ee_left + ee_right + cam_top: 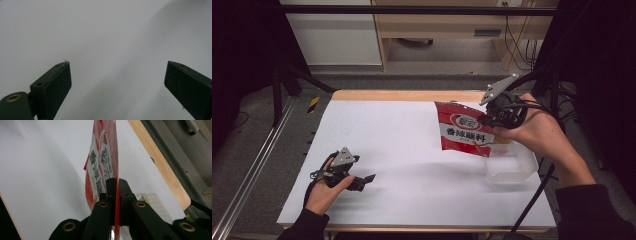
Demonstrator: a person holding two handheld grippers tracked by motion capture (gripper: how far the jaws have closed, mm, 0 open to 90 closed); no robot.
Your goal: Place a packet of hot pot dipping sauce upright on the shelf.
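A flat red packet (463, 129) with white labels and black characters hangs in the air over the right of the table. My right gripper (490, 120) is shut on the packet's right edge; in the right gripper view the two jaws pinch the thin red packet (101, 167) edge-on, with my right gripper (115, 185) closed tight on it. My left gripper (368, 178) rests low at the table's front left, held by a hand, its jaws wide apart. The left gripper view has my left gripper (117, 72) open over bare white surface, nothing between the jaws.
A clear plastic tub (511, 169) stands on the white table cover (402, 150) just below and right of the packet. The wooden table edge (402, 95) runs along the back. Cables and a dark frame post (537, 195) stand at the right.
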